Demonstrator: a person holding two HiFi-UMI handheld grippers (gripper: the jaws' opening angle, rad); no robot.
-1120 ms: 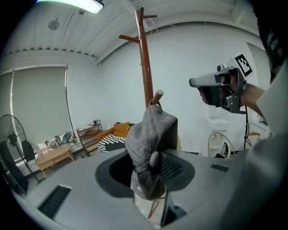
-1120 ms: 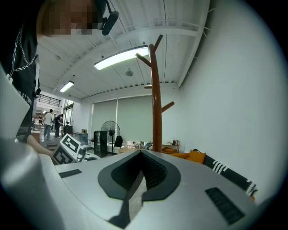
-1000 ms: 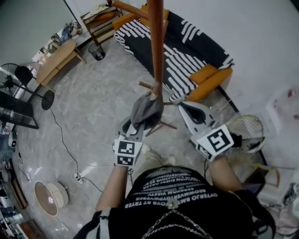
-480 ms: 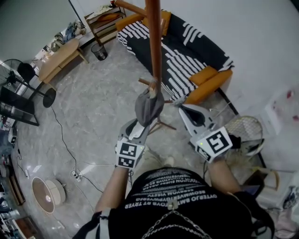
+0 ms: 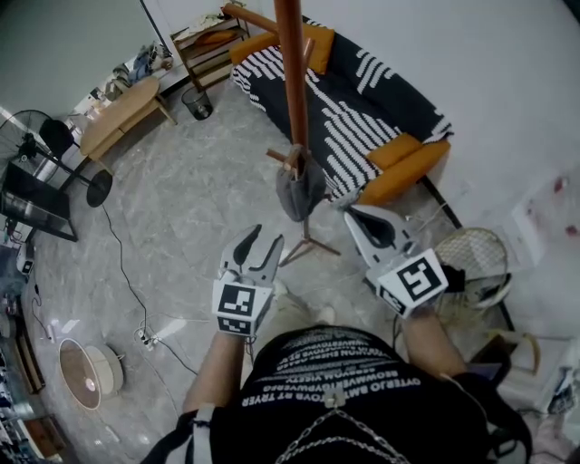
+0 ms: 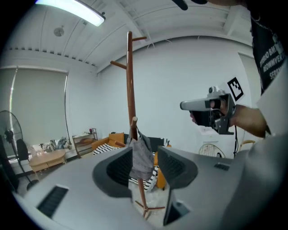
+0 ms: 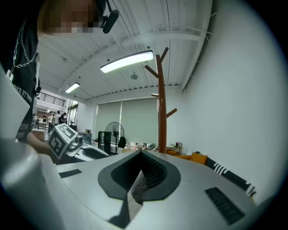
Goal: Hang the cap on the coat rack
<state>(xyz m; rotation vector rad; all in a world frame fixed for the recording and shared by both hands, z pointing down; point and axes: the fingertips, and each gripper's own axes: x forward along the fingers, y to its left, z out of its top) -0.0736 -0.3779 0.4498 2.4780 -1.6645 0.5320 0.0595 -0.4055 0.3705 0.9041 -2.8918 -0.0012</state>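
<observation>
The grey cap (image 5: pixel 300 188) hangs from a low peg (image 5: pixel 279 158) of the wooden coat rack (image 5: pixel 292 82), against its pole. My left gripper (image 5: pixel 266 237) sits just short of the rack; its jaws have just been opening and now stand spread wide with nothing between the pads, the cap showing beyond the gap, untouched. My right gripper (image 5: pixel 355 216) is beside the rack, jaws pressed together and empty.

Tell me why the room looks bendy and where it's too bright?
Left gripper view: wide lens curves the walls; a white tube lamp glares top left. Right gripper view: same curving; a long ceiling lamp glows. Head view: even light; the tall brown wooden coat rack looms.
</observation>
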